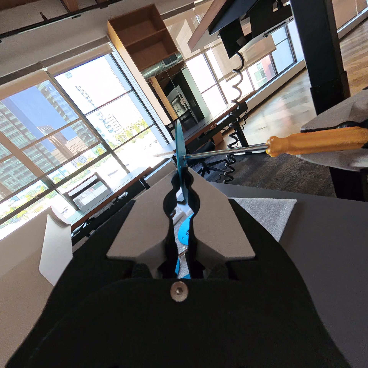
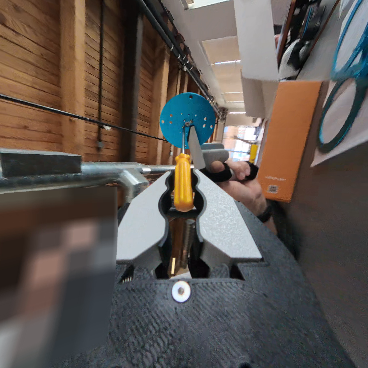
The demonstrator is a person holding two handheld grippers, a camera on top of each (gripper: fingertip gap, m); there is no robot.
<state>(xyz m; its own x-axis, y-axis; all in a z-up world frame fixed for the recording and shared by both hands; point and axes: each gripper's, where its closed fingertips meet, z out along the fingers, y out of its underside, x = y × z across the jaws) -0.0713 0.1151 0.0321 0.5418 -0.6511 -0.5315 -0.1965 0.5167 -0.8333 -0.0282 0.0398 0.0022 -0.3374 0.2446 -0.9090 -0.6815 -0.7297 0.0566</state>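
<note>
my left gripper (image 1: pixel 182 175) is clamped on the lower edge of a blue perforated disc (image 1: pixel 180 159), holding it up edge-on to its own camera, well above the dark table (image 1: pixel 318 229). in the right wrist view the same disc (image 2: pixel 187 121) faces me flat, a round plate with many small holes and a screw (image 2: pixel 187 123) near its middle. my right gripper (image 2: pixel 183 179) is closed around the orange handle of a screwdriver (image 2: pixel 183 185); its steel shaft runs forward and the tip sits on that screw. from the left view the screwdriver (image 1: pixel 298 144) comes in from the right, roughly square to the disc face, with its tip touching the plate close to the centre.

as for progress, the disc is lifted and the driver is seated on the screw; whether the screw is tight or loose i cannot tell, the head being too small to read. more blue pieces (image 1: pixel 186 231) lie on a grey cloth (image 1: pixel 264 211) on the table below the left fingers, with a small metal pin (image 1: pixel 184 253) beside them.

both tools are tipped well away from level, so the room looks slanted in each view. the left gripper points up and away from the table; the right one points along the driver toward the disc. the person's hand (image 2: pixel 237 179), with black straps over the fingers, grips the left tool's handle beyond the disc. an orange box (image 2: pixel 286 139) stands farther right.
</note>
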